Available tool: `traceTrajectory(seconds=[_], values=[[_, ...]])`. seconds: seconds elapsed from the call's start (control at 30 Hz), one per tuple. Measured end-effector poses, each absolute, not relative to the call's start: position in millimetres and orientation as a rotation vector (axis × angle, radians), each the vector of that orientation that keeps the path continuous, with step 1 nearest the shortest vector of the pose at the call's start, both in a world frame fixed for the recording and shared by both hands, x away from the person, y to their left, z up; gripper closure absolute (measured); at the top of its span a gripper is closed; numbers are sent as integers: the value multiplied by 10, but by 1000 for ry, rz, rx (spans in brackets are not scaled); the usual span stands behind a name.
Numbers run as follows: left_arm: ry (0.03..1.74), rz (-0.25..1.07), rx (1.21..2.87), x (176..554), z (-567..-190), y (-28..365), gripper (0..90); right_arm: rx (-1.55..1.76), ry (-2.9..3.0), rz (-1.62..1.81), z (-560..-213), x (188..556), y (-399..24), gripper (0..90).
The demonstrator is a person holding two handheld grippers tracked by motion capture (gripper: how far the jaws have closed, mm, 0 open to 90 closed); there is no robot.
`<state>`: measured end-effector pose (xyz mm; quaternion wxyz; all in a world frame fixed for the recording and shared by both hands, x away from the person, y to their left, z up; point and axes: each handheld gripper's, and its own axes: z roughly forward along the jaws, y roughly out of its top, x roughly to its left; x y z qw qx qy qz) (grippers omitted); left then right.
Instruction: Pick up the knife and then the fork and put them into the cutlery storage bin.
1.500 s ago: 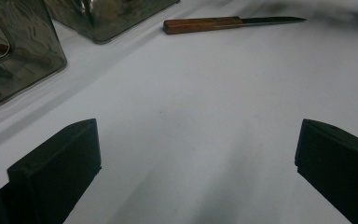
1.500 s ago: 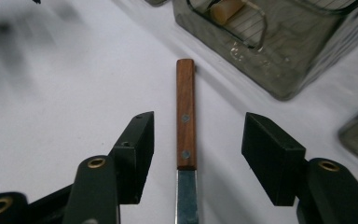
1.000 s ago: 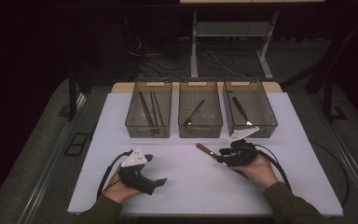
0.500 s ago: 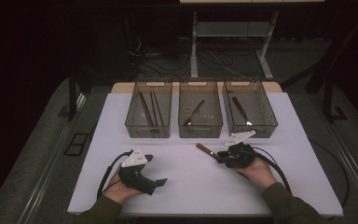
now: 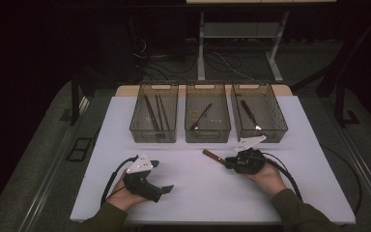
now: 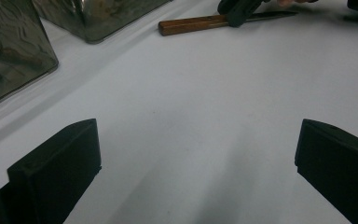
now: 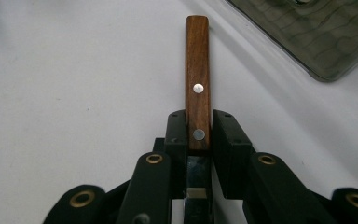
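The right gripper [image 5: 233, 163] has just been closing, and its fingers [image 7: 176, 135] now pinch the wooden-handled knife with steel rivets [image 7: 197, 88] near the blade end of the handle. The knife lies flat on the white counter [image 5: 198, 193], at about 7 o'clock from the rightmost clear plastic bin [image 5: 258, 113]. So the grasp looks made; lifting and placing it in a bin are probably left. The left gripper [image 5: 166, 188] rests at 8 o'clock on the counter, fingers [image 6: 60, 163] spread wide on nothing. The right gripper view reveals the rivets and the grip; the high view gives all three bins.
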<state>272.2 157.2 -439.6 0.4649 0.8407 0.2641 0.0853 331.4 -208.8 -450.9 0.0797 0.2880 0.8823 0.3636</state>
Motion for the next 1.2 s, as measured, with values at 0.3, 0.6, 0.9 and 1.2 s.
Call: traceTrajectory(seconds=[0.3,0.6,0.9,1.2], values=[[648,209,2063,2724,-4396,1574,0,853,2656,1093,-4499,3332,-2094,765],[647,209,2061,2723,-4392,1573,0,843,2673,1115,-4462,3347,-2124,765],[647,207,2061,2723,-4391,1570,0,851,2661,1172,-4380,3363,-2201,766],[647,204,2060,2723,-4392,1569,0,856,2646,1234,-4310,3374,-2245,765]])
